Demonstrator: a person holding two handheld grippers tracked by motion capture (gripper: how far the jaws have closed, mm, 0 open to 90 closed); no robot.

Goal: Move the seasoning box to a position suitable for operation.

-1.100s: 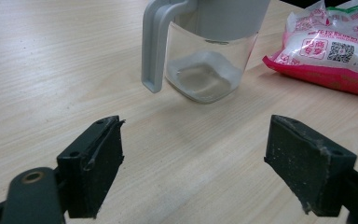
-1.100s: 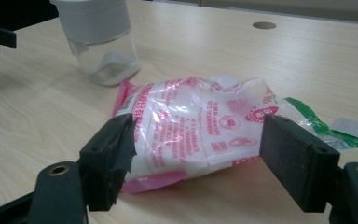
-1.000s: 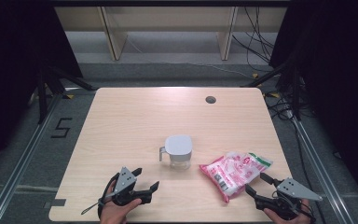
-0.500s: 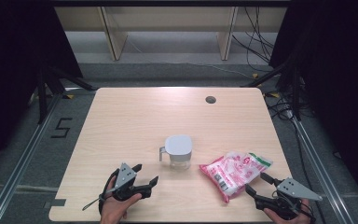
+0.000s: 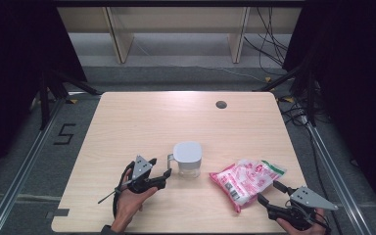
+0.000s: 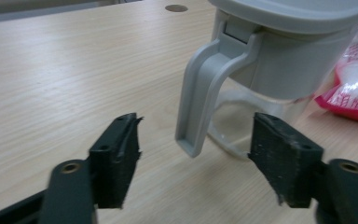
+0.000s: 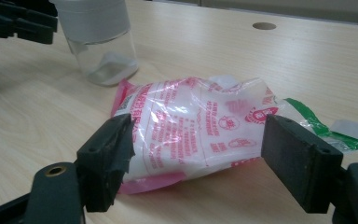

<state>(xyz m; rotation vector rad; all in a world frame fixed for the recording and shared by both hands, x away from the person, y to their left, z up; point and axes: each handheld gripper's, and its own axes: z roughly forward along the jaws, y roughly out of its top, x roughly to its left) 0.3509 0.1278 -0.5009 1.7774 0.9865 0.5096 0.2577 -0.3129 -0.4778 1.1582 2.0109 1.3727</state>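
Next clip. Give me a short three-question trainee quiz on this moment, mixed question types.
1. True or false: the left tongs already pinch the grey plastic handle of the clear lidded jug.
2. Which thing lies in front of the open right tongs? A) a steel spoon B) the pink-and-white plastic bag C) a blue cloth
3. What does the jug stand on?

Key
1. False: the handle sits between the pads, with a gap on each side; the jaws have just been closing.
2. B
3. The light wooden table.
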